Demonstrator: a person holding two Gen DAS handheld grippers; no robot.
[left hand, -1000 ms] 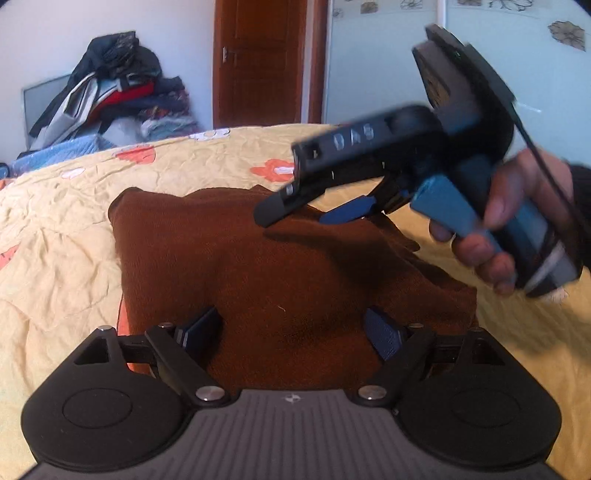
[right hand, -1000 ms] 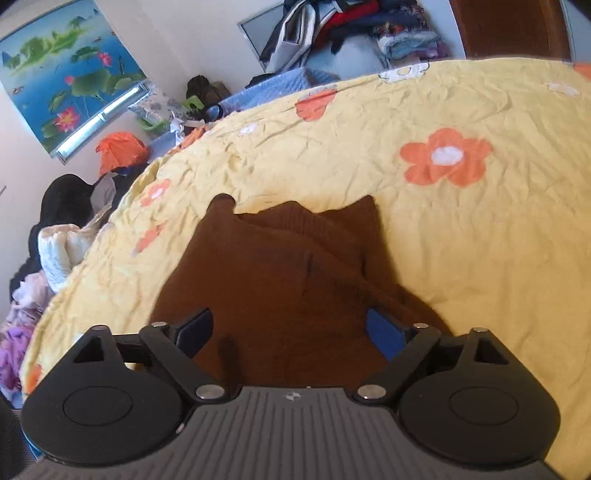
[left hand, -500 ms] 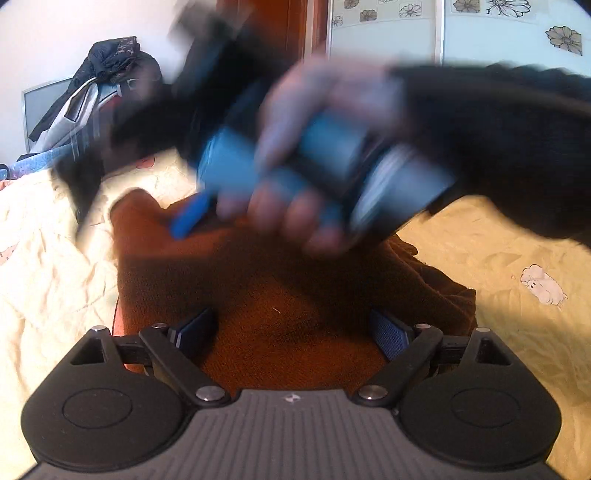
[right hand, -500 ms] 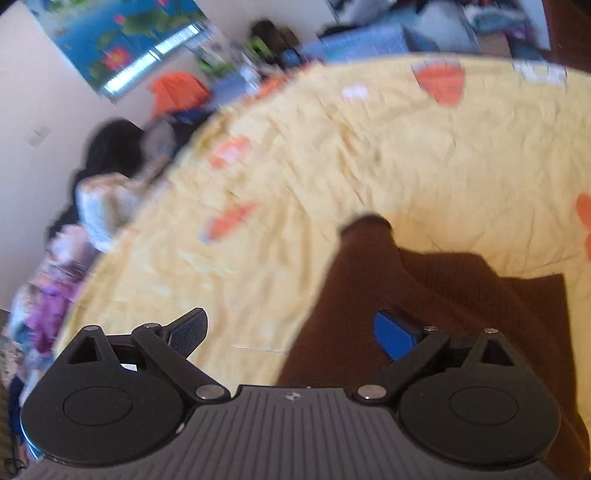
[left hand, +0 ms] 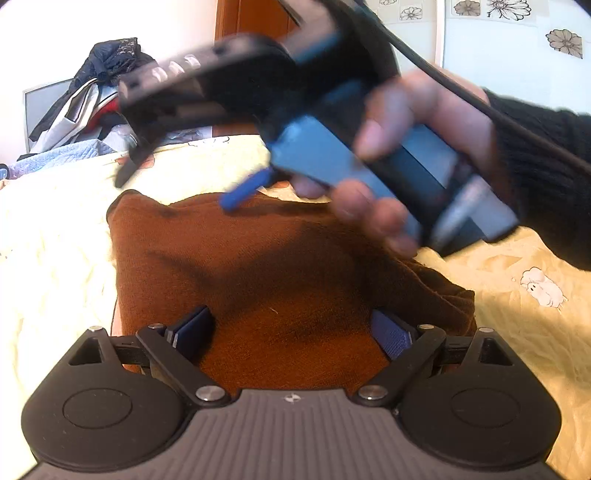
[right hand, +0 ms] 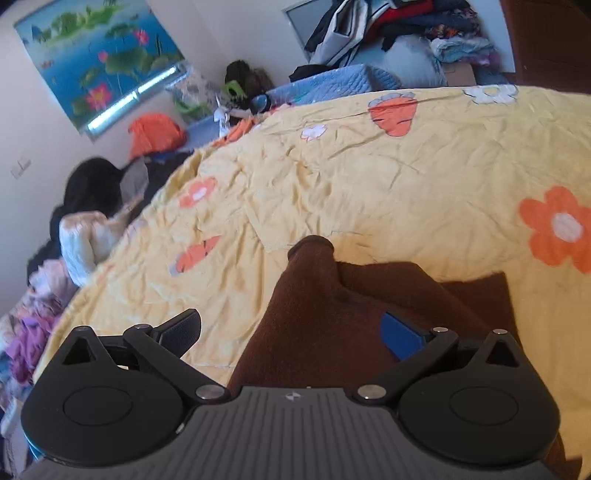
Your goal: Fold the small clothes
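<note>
A brown knitted garment (left hand: pixel 280 266) lies flat on the yellow flowered bedsheet (left hand: pixel 55 240). My left gripper (left hand: pixel 291 328) hangs over its near edge. Its jaws are opening, with the cloth beneath them and not pinched. A person's hand (left hand: pixel 406 110) carries my right gripper (left hand: pixel 177 188) across the top of the left wrist view, blurred, above the garment's far edge. In the right wrist view the right gripper (right hand: pixel 291 332) has its jaws opening: one finger is over the sheet (right hand: pixel 369 177), the other over the garment (right hand: pixel 332 295), whose corner pokes up ahead. Nothing is gripped.
A pile of clothes (left hand: pixel 92 96) is stacked at the far end of the bed beside a wooden door (left hand: pixel 255 22). More clothes (right hand: pixel 85 236) lie heaped along the bed's side under a lotus poster (right hand: pixel 96 55). A dark sleeve (left hand: pixel 546 177) enters from the right.
The right gripper swept leftward across the left wrist view, above the garment. In its own view the garment slid from centre to lower right. Both grippers' jaws spread wider. The left gripper stayed put.
</note>
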